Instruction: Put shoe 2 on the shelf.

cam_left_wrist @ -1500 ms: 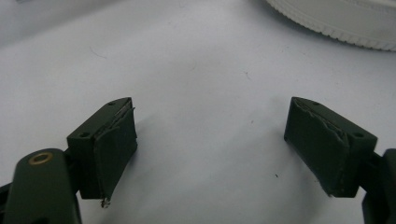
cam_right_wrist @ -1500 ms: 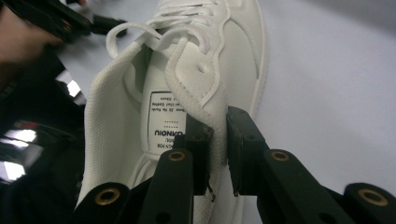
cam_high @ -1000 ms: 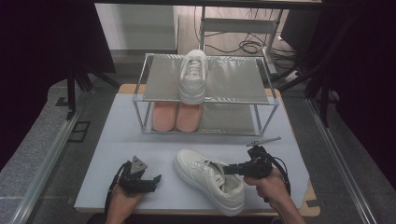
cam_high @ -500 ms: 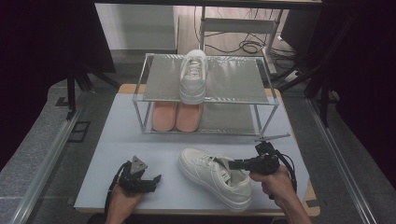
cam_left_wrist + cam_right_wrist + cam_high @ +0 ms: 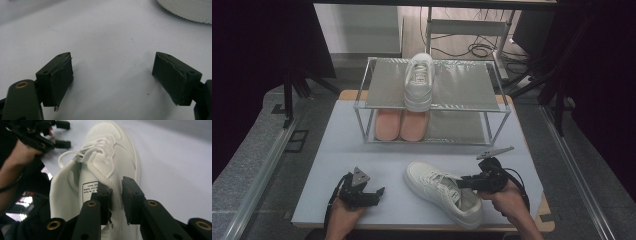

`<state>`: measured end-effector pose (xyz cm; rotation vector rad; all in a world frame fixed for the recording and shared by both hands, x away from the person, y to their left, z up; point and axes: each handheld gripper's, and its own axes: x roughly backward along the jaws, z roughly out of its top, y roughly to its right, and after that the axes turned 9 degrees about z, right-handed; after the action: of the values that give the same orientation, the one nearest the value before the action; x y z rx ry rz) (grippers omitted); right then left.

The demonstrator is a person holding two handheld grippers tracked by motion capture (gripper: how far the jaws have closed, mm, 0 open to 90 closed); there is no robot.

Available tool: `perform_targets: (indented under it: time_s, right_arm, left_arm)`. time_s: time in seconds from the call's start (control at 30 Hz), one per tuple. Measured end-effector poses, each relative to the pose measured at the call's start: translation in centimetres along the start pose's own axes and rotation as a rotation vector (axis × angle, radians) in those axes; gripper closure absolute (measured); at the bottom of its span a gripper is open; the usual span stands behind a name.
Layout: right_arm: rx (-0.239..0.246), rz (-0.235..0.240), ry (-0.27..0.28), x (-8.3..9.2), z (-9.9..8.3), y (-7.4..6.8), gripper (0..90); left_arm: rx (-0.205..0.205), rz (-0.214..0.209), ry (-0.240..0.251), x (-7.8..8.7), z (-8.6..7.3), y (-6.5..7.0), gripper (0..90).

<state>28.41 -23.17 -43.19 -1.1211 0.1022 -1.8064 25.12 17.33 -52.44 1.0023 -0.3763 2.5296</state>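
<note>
A white lace-up shoe (image 5: pixel 439 189) (image 5: pixel 110 157) lies on the pale table, toe toward the back left. My right gripper (image 5: pixel 463 184) (image 5: pixel 116 186) reaches into it from the right. Its jaws straddle the padded side wall by the tongue; they have just been opening, and both pads still touch the wall. My left gripper (image 5: pixel 379 191) (image 5: pixel 112 65) rests low over bare table to the left of the shoe, jaws wide apart with nothing between them. The shoe's ribbed sole edge (image 5: pixel 185 10) shows at the top right of the left gripper view.
A two-shelf metal rack (image 5: pixel 497 107) stands at the back of the table (image 5: pixel 337 150). A second white shoe (image 5: pixel 419 82) sits on its top shelf, and a pink pair (image 5: pixel 402 125) on the lower one. The table's front edge is close behind the hands.
The shoe and my right gripper have shifted slightly right and toward the back. My left gripper has stayed where it was.
</note>
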Motion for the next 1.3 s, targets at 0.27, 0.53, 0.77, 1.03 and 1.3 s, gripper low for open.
perform_targets:
  time_s: [0.27, 0.53, 0.77, 1.03, 1.3]
  right_arm:
    - [-0.001, -0.008, -0.090, 0.2, -0.6, 0.2, 64.6]
    - [0.030, -0.062, -0.168, 0.7, -0.8, -0.3, 61.6]
    - [0.046, -0.119, -0.200, 0.1, -0.7, -0.7, 77.5]
    - [-0.078, 0.070, -0.103, 0.4, -1.1, 0.5, 81.5]
    - [-0.165, 0.144, 0.022, 0.4, -1.1, 1.7, 82.5]
  left_arm:
    - [0.000, 0.000, 0.000, 0.0, 0.0, 0.0, 16.7]
    - [0.000, 0.000, 0.000, 0.0, 0.0, 0.0, 16.7]
    - [0.002, -0.001, 0.001, 0.0, 0.0, 0.0, 16.7]
    - [0.000, -0.001, -0.001, 0.0, 0.0, 0.0, 16.7]
    - [0.000, -0.001, -0.001, 0.0, 0.0, 0.0, 16.7]
